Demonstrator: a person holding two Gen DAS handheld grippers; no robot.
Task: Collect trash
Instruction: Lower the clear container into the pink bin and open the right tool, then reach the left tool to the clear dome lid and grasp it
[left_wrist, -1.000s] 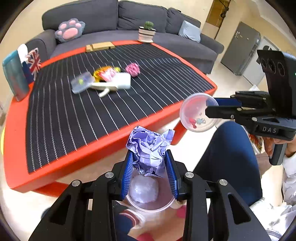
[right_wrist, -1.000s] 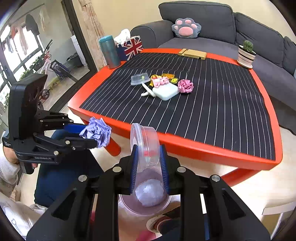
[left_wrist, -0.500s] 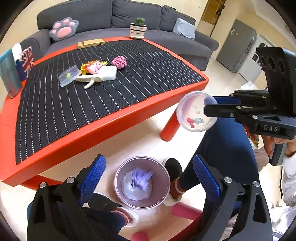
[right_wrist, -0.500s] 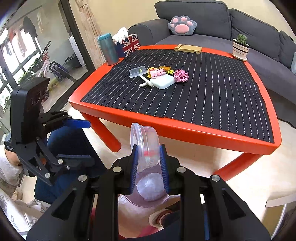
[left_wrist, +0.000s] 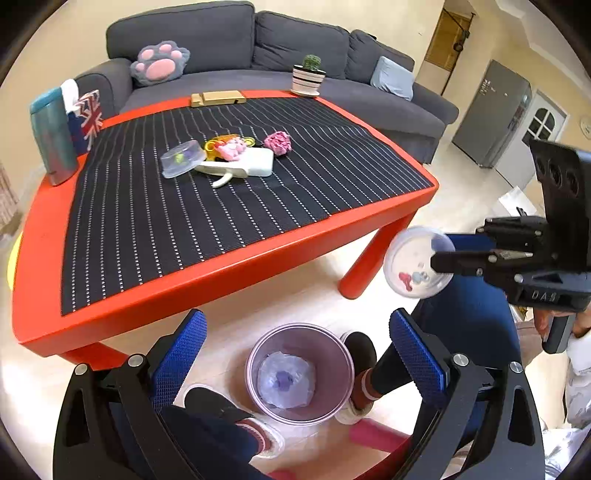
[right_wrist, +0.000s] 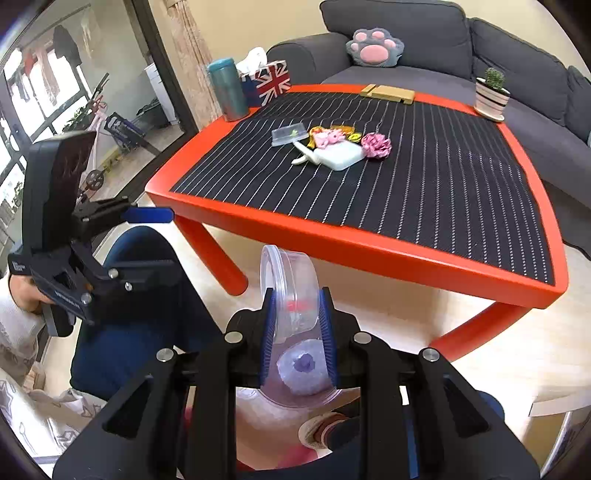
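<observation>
Below the tabletop edge: we hover both claws over the trash bin on the floor, lower centre of the left wrist view.
Left claw: we have it spread wide with nothing between the blue pads, tipped downward over the bin mouth.
Right claw: we pinch a clear plastic container across its flat faces, on edge, pads closed snugly on it; a few small red and blue bits sit inside.
Bin contents: we see a crumpled purple paper lying on the clear liner.
Handling, as we judge it: the container looks light, thin and springy, slick on the pads; it may bow if we squeeze, so the rim or wall is the safest hold.
Tabletop: we still have a lidded clear box, pink wad, yellow-pink wrappers and white pack in the upper centre.
Pose: we keep the right claw level, to the right of the bin, not yet over it.
</observation>
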